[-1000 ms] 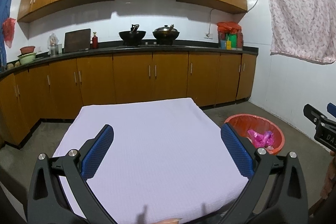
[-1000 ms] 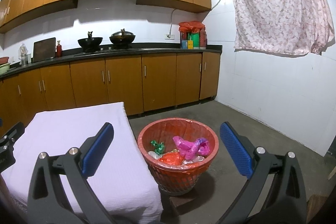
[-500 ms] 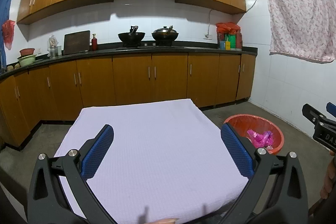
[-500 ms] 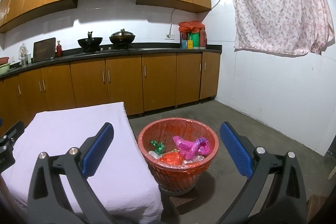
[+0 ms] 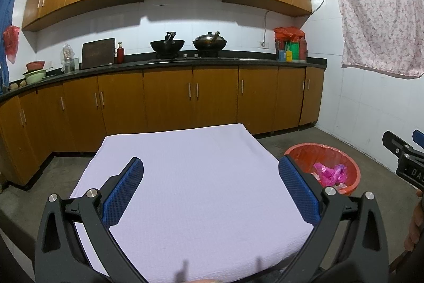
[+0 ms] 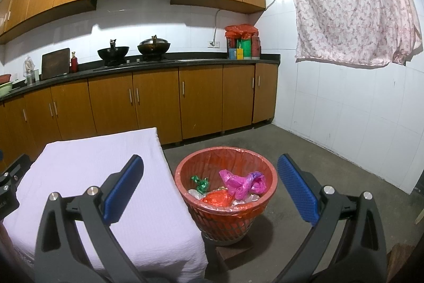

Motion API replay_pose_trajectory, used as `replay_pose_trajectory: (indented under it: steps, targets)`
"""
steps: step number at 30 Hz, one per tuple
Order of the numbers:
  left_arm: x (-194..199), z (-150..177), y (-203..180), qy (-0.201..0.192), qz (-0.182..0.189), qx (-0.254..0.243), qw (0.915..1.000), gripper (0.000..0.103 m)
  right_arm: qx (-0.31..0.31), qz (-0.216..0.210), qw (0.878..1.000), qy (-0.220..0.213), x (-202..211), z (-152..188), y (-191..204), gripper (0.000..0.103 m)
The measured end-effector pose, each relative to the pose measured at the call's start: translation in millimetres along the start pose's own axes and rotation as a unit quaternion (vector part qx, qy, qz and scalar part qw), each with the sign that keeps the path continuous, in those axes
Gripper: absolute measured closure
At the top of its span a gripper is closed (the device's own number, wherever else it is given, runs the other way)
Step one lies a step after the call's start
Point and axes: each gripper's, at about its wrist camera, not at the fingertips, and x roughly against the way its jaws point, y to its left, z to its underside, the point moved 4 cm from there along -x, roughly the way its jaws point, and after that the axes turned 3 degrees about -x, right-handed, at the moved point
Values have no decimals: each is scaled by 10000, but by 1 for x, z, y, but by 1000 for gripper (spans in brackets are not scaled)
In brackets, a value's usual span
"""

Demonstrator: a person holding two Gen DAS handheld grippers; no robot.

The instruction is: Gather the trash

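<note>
A red trash basket (image 6: 267, 192) with a plastic liner stands on the floor to the right of the table. It holds a pink bag (image 6: 242, 182), an orange bag (image 6: 218, 198) and a green wrapper (image 6: 200, 182). The basket also shows in the left wrist view (image 5: 352, 171). My right gripper (image 6: 210, 188) is open and empty, held above and in front of the basket. My left gripper (image 5: 210, 188) is open and empty above the table's white cloth (image 5: 190, 166). The right gripper's tip shows at the right edge of the left wrist view (image 5: 405, 153).
The table with its white cloth (image 6: 87, 163) stands left of the basket. Wooden cabinets and a dark counter (image 5: 212, 62) with two woks run along the back wall. A tiled wall with a hanging floral cloth (image 6: 352, 4) is on the right. Grey concrete floor (image 6: 331, 171) surrounds the basket.
</note>
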Motion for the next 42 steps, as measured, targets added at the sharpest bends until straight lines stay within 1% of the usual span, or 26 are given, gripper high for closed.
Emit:
replay_pose_trajectory:
  steps: [42]
  targets:
    - [-1, 0, 4, -1, -36, 18, 10000, 2, -7, -26, 10000, 25, -2, 1, -1, 4]
